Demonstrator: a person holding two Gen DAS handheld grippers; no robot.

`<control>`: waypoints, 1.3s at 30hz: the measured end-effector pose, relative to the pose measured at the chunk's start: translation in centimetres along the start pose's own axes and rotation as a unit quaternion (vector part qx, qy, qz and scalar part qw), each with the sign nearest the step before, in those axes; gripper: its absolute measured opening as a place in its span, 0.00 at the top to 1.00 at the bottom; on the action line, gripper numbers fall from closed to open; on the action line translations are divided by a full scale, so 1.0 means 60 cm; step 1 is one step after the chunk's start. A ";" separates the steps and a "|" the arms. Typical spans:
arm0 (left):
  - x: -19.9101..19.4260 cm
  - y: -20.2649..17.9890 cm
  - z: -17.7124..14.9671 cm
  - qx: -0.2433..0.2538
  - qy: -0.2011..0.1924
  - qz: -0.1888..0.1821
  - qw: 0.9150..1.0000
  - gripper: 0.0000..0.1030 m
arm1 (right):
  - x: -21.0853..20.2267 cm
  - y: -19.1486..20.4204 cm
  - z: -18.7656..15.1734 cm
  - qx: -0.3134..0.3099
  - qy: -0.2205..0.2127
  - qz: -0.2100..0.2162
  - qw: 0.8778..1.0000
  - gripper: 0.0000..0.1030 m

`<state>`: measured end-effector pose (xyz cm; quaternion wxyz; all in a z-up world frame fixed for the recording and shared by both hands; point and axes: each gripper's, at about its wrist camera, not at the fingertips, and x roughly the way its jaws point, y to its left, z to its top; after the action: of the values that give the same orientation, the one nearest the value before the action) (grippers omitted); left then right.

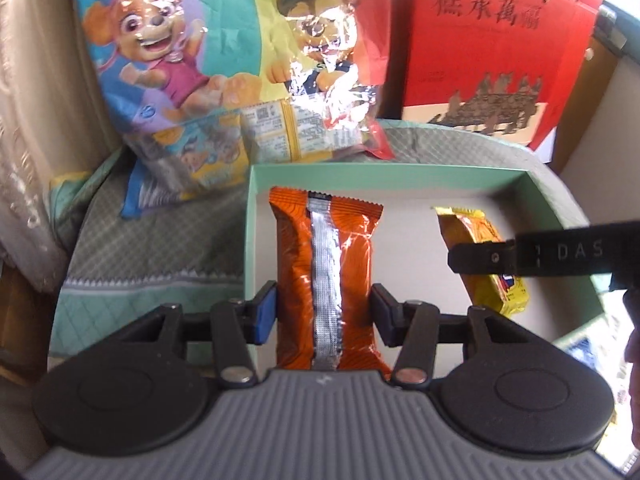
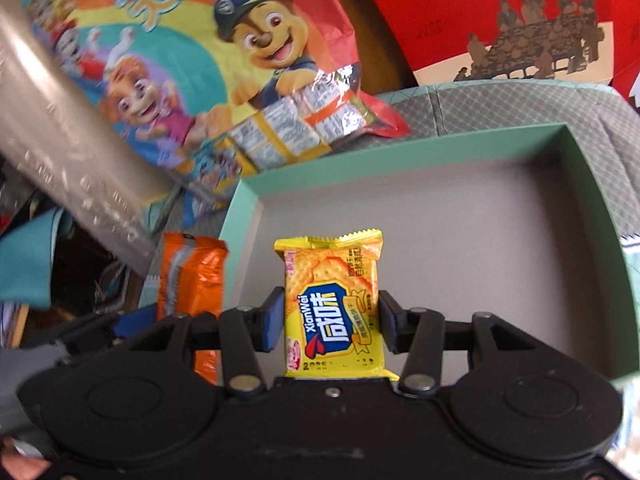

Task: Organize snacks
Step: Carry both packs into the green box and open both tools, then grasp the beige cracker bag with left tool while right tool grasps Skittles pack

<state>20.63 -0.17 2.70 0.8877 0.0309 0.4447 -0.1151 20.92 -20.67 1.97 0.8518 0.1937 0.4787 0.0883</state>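
Both grippers loaded. Left gripper [image 1: 323, 310] has its fingers [image 1: 264, 312] partly closed, pressing the sides of an orange snack packet [image 1: 326, 264], silver back seam facing the camera, packet held upright over the left part of the mint-green box [image 1: 360, 171]. Right gripper [image 2: 327, 322] likewise has its fingers [image 2: 272, 320] partly closed on a yellow cracker packet [image 2: 334, 300], front label toward the camera, held over the box's grey floor near its left wall. In the left wrist view the yellow packet and a black finger of the right gripper show at right, over the box. Box sits on a quilted grey-green cloth [image 1: 160, 248]; a cartoon-dog snack bag [image 1: 224, 60] and red gift box [image 1: 492, 40] stand behind it.
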 end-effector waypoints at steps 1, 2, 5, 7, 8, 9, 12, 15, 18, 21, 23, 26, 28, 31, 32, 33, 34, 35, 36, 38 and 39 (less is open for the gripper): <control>0.020 0.001 0.011 0.001 0.008 0.001 1.000 0.53 | 0.025 -0.001 0.019 0.004 0.001 -0.001 1.000 0.55; 0.041 0.006 0.019 0.001 0.016 -0.001 1.000 0.53 | 0.041 0.000 0.027 0.007 0.003 -0.002 1.000 0.55; 0.087 0.013 0.038 0.009 0.025 0.006 1.000 0.53 | 0.086 0.003 0.054 0.020 0.009 0.001 1.000 0.55; 0.112 0.019 0.049 0.009 0.031 0.012 0.999 0.53 | 0.115 0.003 0.070 0.027 0.015 0.003 1.000 0.55; 0.122 0.023 0.053 0.009 0.033 0.013 0.999 0.53 | 0.126 0.004 0.075 0.030 0.018 0.005 0.999 0.55; 0.130 0.026 0.057 0.010 0.034 0.014 0.999 0.53 | 0.138 0.005 0.081 0.033 0.020 0.007 0.999 0.55; 0.146 0.028 0.065 0.014 0.034 0.021 0.999 0.50 | 0.160 0.007 0.090 0.040 0.022 0.019 0.999 0.52; 0.139 0.029 0.067 0.007 0.025 0.007 1.000 0.29 | 0.167 0.006 0.099 0.050 0.018 0.029 0.998 0.28; 0.114 0.021 0.062 0.006 0.000 0.022 1.000 0.02 | 0.140 0.001 0.099 0.056 -0.010 0.028 0.998 0.00; 0.097 0.019 0.057 0.005 0.002 0.022 1.000 0.01 | 0.118 0.000 0.096 0.054 -0.012 0.024 0.998 0.00; 0.085 0.021 0.050 -0.001 0.005 0.021 1.000 0.00 | 0.099 0.006 0.090 0.046 -0.017 0.017 0.999 0.00; 0.062 0.023 0.030 -0.009 0.009 0.027 1.000 0.00 | 0.070 0.007 0.072 0.032 -0.023 0.011 0.999 0.00; 0.044 0.024 0.015 -0.016 0.013 0.024 1.000 0.00 | 0.050 0.007 0.057 0.027 -0.021 0.015 0.999 0.00; 0.017 0.024 -0.014 -0.021 0.017 0.021 0.999 0.00 | 0.024 0.009 0.029 0.018 -0.017 0.016 1.000 0.00; 0.008 0.023 -0.026 -0.021 0.018 0.020 0.999 0.00 | 0.014 0.011 0.019 0.013 -0.015 0.015 1.000 0.00; -0.001 0.023 -0.037 -0.022 0.020 0.020 0.999 0.00 | 0.005 0.012 0.007 0.006 -0.013 0.013 1.000 0.00; -0.009 0.023 -0.049 -0.023 0.022 0.020 0.999 0.00 | -0.003 0.014 -0.005 0.000 -0.010 0.012 1.000 0.00; -0.019 0.022 -0.063 -0.022 0.025 0.020 0.999 0.00 | -0.013 0.014 -0.017 -0.004 -0.006 0.012 1.000 0.00; -0.026 0.022 -0.075 -0.021 0.028 0.020 0.999 0.00 | -0.022 0.015 -0.030 -0.006 -0.003 0.013 1.000 0.00; -0.042 0.021 -0.102 -0.018 0.032 0.021 0.999 0.00 | -0.035 0.014 -0.052 -0.008 0.004 0.016 1.000 0.00; -0.048 0.021 -0.113 -0.017 0.035 0.022 0.999 0.00 | -0.041 0.014 -0.064 -0.011 0.007 0.017 1.000 0.00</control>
<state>13.97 2.64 0.86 0.8745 0.0292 0.4763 -0.0870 16.40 -19.79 2.43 0.8489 0.1918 0.4802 0.1096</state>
